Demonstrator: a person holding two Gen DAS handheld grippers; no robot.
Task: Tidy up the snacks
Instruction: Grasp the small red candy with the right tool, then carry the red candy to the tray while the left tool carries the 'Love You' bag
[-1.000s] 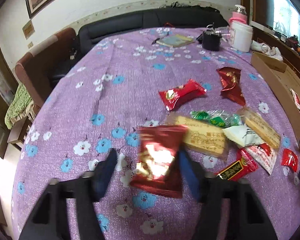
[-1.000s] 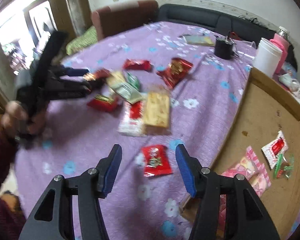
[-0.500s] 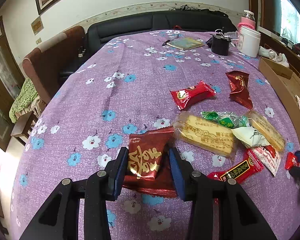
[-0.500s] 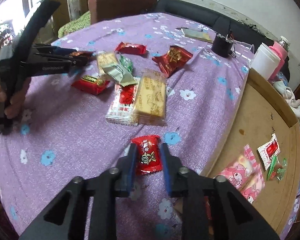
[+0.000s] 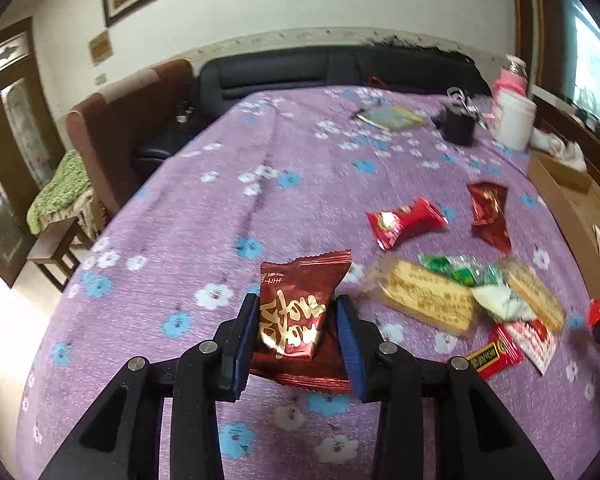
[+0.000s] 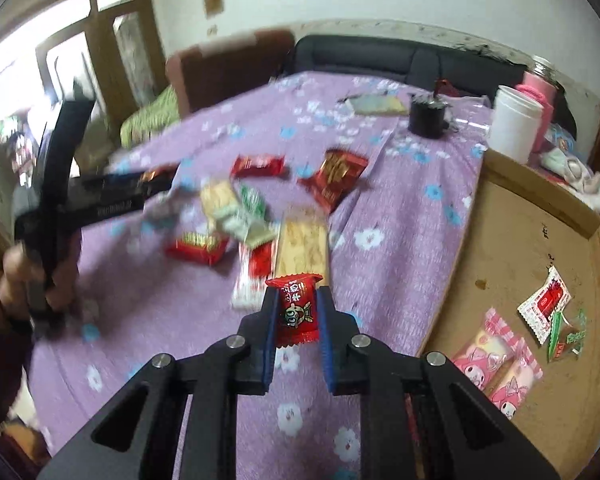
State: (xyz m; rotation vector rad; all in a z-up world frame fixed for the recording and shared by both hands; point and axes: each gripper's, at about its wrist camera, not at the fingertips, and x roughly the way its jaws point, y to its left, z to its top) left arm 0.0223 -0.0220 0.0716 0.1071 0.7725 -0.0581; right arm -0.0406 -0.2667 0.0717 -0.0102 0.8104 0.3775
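My left gripper (image 5: 297, 322) is shut on a dark red snack packet with gold lettering (image 5: 296, 312) and holds it above the purple flowered tablecloth (image 5: 228, 208). My right gripper (image 6: 297, 314) is shut on a small bright red candy packet (image 6: 296, 312), lifted off the cloth. A pile of loose snacks lies on the cloth: cracker packs (image 5: 428, 296), a green packet (image 5: 460, 272), red packets (image 5: 406, 222). The left gripper also shows in the right wrist view (image 6: 156, 180). A cardboard tray (image 6: 512, 240) at the right holds pink packets (image 6: 496, 364) and other snacks.
A white tub (image 6: 514, 124), a pink bottle (image 6: 540, 92), a black cup (image 6: 426, 118) and a booklet (image 5: 392, 118) stand at the far end of the table. A black sofa (image 5: 340, 68) and brown armchair (image 5: 128, 120) lie beyond.
Both grippers have closed on their packets and lifted them off the cloth. The left one was open around the dark red packet a second ago; the right one was open over the small red candy.
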